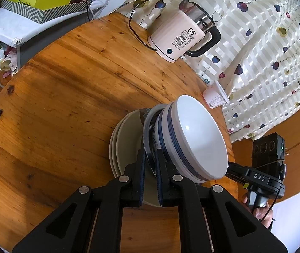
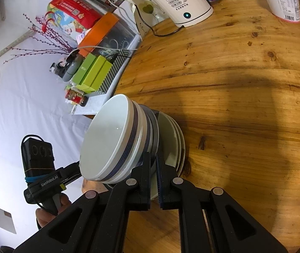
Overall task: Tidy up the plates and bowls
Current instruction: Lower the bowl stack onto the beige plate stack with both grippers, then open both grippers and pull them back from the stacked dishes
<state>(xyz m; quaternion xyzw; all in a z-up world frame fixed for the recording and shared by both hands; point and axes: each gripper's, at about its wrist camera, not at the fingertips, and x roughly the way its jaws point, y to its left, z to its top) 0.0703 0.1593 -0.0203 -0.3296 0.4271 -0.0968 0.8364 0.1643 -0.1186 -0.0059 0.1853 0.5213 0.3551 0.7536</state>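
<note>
The left gripper [image 1: 151, 158] and right gripper [image 2: 153, 160] are each clamped on the rim of a dark-rimmed plate [image 1: 147, 135] from opposite sides. It carries the nested blue-banded bowls [image 1: 194, 139] over pale plates [image 1: 124, 139] on the round wooden table [image 1: 65, 84]. The glazed stack looks heavy, slippery and breakable — rim grips should stay level and opposed.

Stack of nested bowls [image 1: 194, 139] sits on a stack of plates [image 1: 124, 139], on the round wooden table [image 1: 65, 97]. Left gripper [image 1: 151, 160] and right gripper [image 2: 153, 162] each close on a plate rim from opposite sides. Electric kettle [image 1: 177, 38] stands beyond the stack, well apart; labelled plastic cup [image 2: 284, 2] near the table's far edge.
</note>
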